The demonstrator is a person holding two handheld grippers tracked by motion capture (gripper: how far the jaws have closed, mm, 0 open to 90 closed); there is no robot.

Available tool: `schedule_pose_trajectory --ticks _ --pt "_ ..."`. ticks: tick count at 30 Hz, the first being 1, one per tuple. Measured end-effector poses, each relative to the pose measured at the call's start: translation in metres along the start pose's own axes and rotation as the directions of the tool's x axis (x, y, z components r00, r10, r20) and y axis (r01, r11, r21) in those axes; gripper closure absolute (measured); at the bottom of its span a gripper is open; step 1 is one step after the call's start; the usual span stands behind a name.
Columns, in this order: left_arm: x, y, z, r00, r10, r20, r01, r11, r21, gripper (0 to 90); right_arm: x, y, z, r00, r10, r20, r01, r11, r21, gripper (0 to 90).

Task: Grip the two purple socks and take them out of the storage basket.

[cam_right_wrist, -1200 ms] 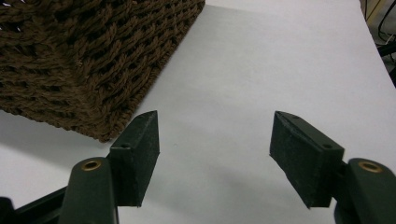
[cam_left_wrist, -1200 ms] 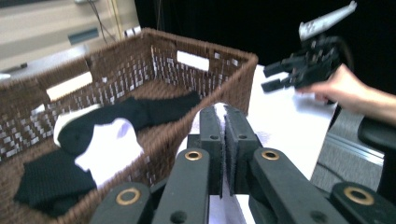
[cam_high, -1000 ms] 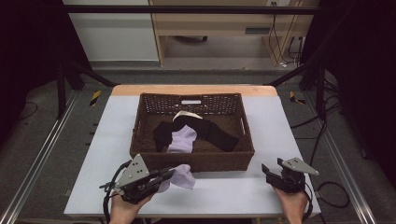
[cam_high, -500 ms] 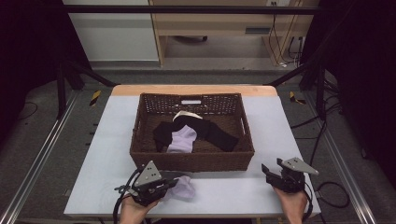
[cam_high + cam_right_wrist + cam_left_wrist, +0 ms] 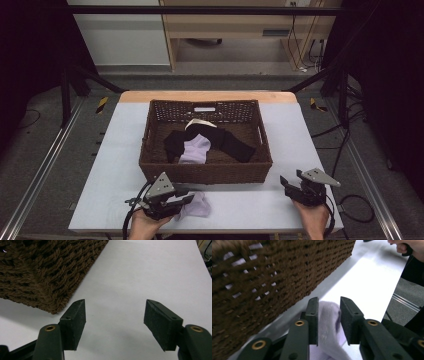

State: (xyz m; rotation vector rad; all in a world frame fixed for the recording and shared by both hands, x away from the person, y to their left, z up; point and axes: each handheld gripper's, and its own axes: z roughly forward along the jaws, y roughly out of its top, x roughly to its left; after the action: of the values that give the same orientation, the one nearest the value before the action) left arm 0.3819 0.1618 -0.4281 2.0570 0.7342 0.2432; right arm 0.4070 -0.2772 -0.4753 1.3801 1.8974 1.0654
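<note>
Your left gripper [image 5: 172, 204], low in the frame's lower left, has just been opening its jaws around the lilac sock [image 5: 196, 206], which lies on the table [image 5: 240, 202] beside the basket [image 5: 210, 172]. Your right gripper [image 5: 295, 183], lower right, stands wide apart, holding nothing.

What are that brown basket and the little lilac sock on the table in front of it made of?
The basket looks woven from twisted brown fibre, perhaps paper cord or rattan: braided strands and small gaps show in its wall, matte finish. The lilac sock looks like soft knitted fabric, probably cotton blend: fuzzy, matte, limp between the left gripper jaws, which have just been opening.
</note>
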Motion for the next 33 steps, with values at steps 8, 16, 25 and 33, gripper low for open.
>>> schedule_pose_trajectory --ticks 8,16,25,33 --pt "-0.001 0.01 -0.016 0.9993 -0.008 -0.038 0.005 0.9978 -0.065 56.4 -0.002 -0.001 0.001 1.0 -0.004 0.004 0.004 1.0 -0.003 34.2" --pt "0.004 0.023 -0.035 0.9976 -0.023 -0.065 0.014 0.9904 -0.137 52.8 -0.001 -0.001 0.002 1.0 0.0 0.001 0.0 1.0 0.003 34.3" --pt "0.011 0.038 -0.05 0.9948 -0.027 -0.099 0.008 0.9813 -0.192 50.0 -0.001 -0.001 0.003 1.0 -0.001 0.004 0.001 1.0 0.004 34.2" --pt "0.03 0.066 -0.052 0.9918 -0.036 -0.123 0.004 0.9684 -0.249 46.3 -0.001 -0.002 0.003 1.0 0.003 0.009 -0.003 1.0 0.008 34.2"
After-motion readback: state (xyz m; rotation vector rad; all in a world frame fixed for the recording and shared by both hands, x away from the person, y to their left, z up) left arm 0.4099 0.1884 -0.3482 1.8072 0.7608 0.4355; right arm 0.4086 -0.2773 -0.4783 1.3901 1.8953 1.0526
